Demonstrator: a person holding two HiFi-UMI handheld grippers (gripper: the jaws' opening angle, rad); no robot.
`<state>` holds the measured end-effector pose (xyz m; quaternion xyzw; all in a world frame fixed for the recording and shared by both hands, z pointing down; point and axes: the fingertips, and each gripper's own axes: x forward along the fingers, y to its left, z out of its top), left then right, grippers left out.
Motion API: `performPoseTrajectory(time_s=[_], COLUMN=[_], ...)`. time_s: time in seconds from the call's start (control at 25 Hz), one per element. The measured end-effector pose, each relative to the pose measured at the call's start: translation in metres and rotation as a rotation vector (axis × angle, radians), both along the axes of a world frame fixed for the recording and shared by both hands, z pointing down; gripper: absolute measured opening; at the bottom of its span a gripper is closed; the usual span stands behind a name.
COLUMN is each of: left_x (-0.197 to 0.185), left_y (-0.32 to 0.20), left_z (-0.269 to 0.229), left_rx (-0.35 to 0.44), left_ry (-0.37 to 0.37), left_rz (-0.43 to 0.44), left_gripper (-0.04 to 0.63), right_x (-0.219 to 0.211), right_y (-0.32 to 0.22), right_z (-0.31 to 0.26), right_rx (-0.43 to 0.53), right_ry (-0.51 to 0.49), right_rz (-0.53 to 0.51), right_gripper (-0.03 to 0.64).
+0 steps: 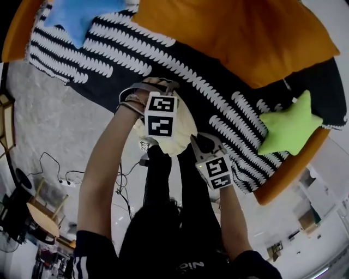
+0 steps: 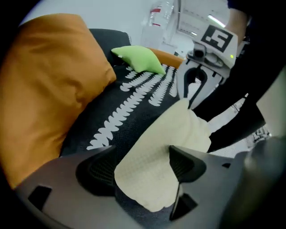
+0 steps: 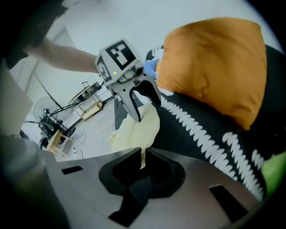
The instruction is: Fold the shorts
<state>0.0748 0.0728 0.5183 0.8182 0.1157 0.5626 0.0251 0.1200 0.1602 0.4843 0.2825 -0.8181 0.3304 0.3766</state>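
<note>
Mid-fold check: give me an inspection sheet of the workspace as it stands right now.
Surface: black cover with a white pattern.
Job's things: pale yellow shorts, bunched at the cover's near edge.
Clutter: orange cushion, green star pillow and blue pillow on the cover.
Grippers: left gripper open, shorts between its jaws; right gripper shut on an edge of the shorts.
Cables: loose cables on the floor.
Surroundings: pale floor; wooden furniture at lower left.
</note>
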Motion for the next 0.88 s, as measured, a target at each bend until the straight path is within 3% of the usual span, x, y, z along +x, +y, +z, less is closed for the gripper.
performPoseTrajectory(time_s=[0.12, 0.2, 0.44, 0.6, 0.76, 0.84, 0.88], left_x=[0.002, 0.012, 0.046, 0.061, 0.055, 0.041, 0.033], left_y=[-0.001, -0.006, -0.056, -0.087, -0.096, -0.103, -0.106], left_z=[0.002, 0.002, -0.001, 0.005, 0.015, 0.011, 0.006], left_rx=[-0.026, -0.048, -0.023, -0.032, -0.140, -0.200, -0.239], left_ry=[-0.048, -0.041, 0.091, 0.146, 0.189, 0.241, 0.281], left_rz=[0.078, 0.019, -0.348, -0.580, -0.837, -0.992, -1.077], left_gripper=[0.360, 0.357, 0.342, 0.344, 0.344, 0.344, 0.344], right_x=[0.022, 0.039, 0.100, 0.140, 0.152, 0.158, 0.163], right_y=[-0.023, -0.037, -0.094, -0.124, -0.135, -0.139, -0.142], right_z=[-0.025, -0.035, -0.024, 0.014, 0.053, 0.069, 0.073], right_rx=[0.102, 0.125, 0.107, 0.016, -0.088, -0.108, -0.101], right_ry=[0.036, 0.040, 0.106, 0.189, 0.211, 0.235, 0.252], right_rz=[-0.081, -0.107, -0.071, -0.060, 0.018, 0.089, 0.131], right_gripper=[0.040, 0.041, 0.041, 0.051, 0.051, 0.059, 0.093])
